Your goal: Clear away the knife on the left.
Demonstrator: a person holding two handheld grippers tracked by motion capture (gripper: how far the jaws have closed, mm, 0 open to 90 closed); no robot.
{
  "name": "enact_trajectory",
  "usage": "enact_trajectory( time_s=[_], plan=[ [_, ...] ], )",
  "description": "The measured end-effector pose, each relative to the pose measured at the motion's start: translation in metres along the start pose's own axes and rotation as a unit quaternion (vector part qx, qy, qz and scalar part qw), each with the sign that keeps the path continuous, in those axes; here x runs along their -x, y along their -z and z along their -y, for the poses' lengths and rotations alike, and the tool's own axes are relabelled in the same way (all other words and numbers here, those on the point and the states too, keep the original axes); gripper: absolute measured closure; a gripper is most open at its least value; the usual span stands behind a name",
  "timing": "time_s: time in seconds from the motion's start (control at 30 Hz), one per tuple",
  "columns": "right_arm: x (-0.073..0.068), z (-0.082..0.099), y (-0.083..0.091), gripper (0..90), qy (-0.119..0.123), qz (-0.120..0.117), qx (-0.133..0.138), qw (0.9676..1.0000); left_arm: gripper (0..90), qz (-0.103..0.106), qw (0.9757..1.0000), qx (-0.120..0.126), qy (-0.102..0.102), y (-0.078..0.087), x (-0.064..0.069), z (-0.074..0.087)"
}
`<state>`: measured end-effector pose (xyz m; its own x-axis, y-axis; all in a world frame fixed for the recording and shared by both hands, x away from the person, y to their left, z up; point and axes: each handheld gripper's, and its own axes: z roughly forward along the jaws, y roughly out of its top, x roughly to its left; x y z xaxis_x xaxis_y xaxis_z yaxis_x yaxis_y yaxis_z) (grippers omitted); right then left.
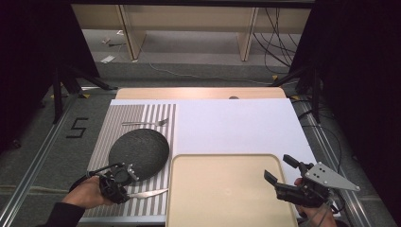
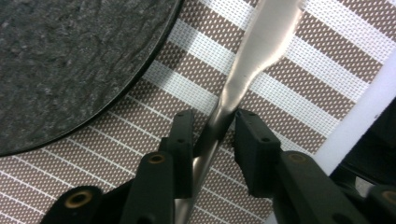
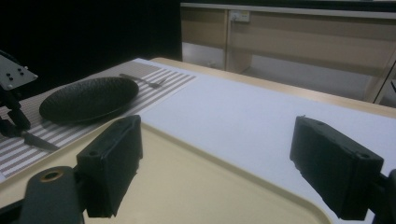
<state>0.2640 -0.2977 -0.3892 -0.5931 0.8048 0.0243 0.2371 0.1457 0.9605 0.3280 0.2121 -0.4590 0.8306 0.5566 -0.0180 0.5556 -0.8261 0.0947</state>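
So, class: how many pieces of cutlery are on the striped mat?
2. A fork lies on the mat beyond the dark plate; a knife lies on its near side, its handle between the left gripper's jaws.

Knife (image 2: 243,70) handle hidden under the left gripper (image 2: 212,135); blade tip cut off at top. Plate (image 2: 70,65) cropped at left. Tray (image 1: 227,189) cut off below.

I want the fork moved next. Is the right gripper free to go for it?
Probably yes: the right gripper is open and empty over the tray, though the fork lies far across the placemat.
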Motion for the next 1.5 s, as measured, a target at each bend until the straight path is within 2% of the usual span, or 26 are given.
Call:
enact_trajectory(
  time_s=[0.23, 0.27, 0.37, 0.47, 0.67, 0.83, 0.9, 1.0, 1.07, 1.13, 1.27, 1.33, 1.43, 1.47, 1.5],
  plan=[
    [0.001, 0.0, 0.0, 18.0, -0.006, -0.002, 0.002, 1.0, 77.4, -0.004, 1.0, -0.001, -0.009, 0.0, 0.002, 0.0],
    [0.001, 0.0, 0.0, 18.0, -0.007, -0.002, 0.0, 1.0, 79.0, -0.003, 1.0, 0.004, -0.004, 0.0, 0.002, 0.0],
    [0.001, 0.0, 0.0, 18.1, -0.007, -0.002, 0.0, 1.0, 79.2, 0.004, 0.9999, 0.014, 0.008, 0.0, 0.0, 0.002],
    [0.001, 0.0, 0.0, 18.1, -0.007, -0.002, 0.0, 1.0, 79.4, 0.002, 0.9999, 0.012, 0.012, 0.0, 0.001, 0.002],
    [0.001, 0.0, 0.0, 18.1, -0.008, -0.001, 0.001, 1.0, 79.8, -0.009, 0.9999, 0.012, 0.002, 0.0, 0.004, 0.002],
    [0.001, 0.0, 0.0, 18.2, -0.007, 0.0, 0.0, 1.0, 79.8, -0.008, 0.9998, 0.019, 0.006, 0.002, 0.003, 0.003],
    [0.001, 0.0, 0.0, 18.2, -0.007, 0.0, -0.002, 1.0, 79.9, -0.002, 0.9995, 0.029, 0.01, 0.004, 0.003, 0.004],
    [0.001, 0.0, 0.0, 18.2, -0.007, 0.0, 0.0, 1.0, 80.1, 0.01, 0.9984, 0.053, 0.015, 0.012, 0.003, 0.005],
    [0.001, 0.0, 0.0, 18.2, -0.007, 0.0, 0.0, 1.0, 80.2, 0.023, 0.9968, 0.073, 0.023, 0.019, 0.005, 0.005],
    [0.001, 0.0, 0.0, 18.2, -0.007, 0.0, 0.0, 1.0, 80.2, 0.04, 0.9952, 0.086, 0.025, 0.025, 0.008, 0.003],
    [0.001, 0.0, 0.0, 18.2, -0.007, -0.001, 0.001, 1.0, 80.2, 0.055, 0.9929, 0.104, 0.021, 0.035, 0.018, -0.003],
    [0.001, 0.0, 0.0, 18.2, -0.007, 0.0, 0.003, 1.0, 80.2, 0.069, 0.9911, 0.112, 0.024, 0.038, 0.024, -0.009],
    [0.001, 0.0, 0.0, 18.2, -0.007, 0.0, 0.003, 1.0, 80.1, 0.078, 0.9882, 0.129, 0.027, 0.042, 0.032, -0.017],
    [0.001, 0.0, 0.0, 18.2, -0.007, 0.0, 0.003, 1.0, 80.1, 0.081, 0.9864, 0.14, 0.027, 0.043, 0.034, -0.02],
    [0.001, 0.0, 0.001, 18.2, -0.006, 0.0, 0.003, 1.0, 80.1, 0.081, 0.9854, 0.146, 0.034, 0.044, 0.035, -0.022]
  ],
)
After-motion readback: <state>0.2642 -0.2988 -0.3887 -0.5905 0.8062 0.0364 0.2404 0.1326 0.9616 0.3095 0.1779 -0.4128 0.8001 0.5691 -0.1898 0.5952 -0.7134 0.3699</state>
